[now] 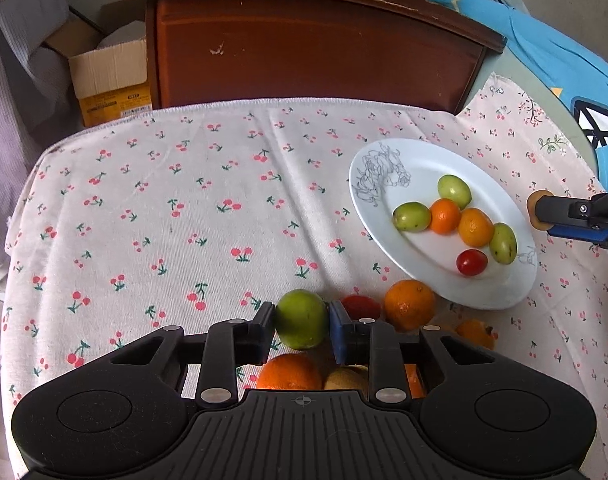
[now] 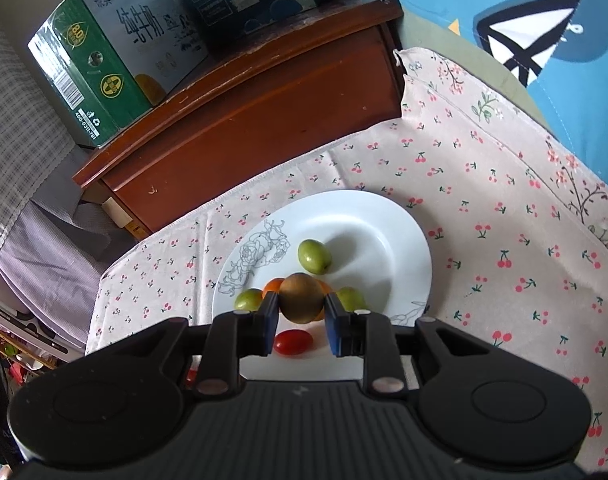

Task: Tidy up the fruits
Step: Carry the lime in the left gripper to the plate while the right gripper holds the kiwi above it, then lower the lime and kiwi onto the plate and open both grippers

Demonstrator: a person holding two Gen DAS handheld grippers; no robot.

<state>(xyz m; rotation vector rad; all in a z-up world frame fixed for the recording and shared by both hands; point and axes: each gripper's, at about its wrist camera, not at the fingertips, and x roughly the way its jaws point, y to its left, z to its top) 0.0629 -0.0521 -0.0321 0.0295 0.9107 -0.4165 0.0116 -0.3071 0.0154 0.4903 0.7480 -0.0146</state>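
The left gripper [image 1: 301, 326] has its jaws clamped on a smooth, round green fruit [image 1: 301, 319], held just above the cherry-print cloth [image 1: 163, 208] among loose oranges [image 1: 408, 304] and a red tomato [image 1: 360, 306]. The right gripper [image 2: 301, 312] pinches a brownish-green, egg-shaped fruit [image 2: 301, 297] over the near edge of the white round plate [image 2: 384, 240]. On that plate lie small glossy green fruits [image 2: 314, 256], two orange ones partly hidden, and one shiny red cherry tomato [image 2: 292, 342].
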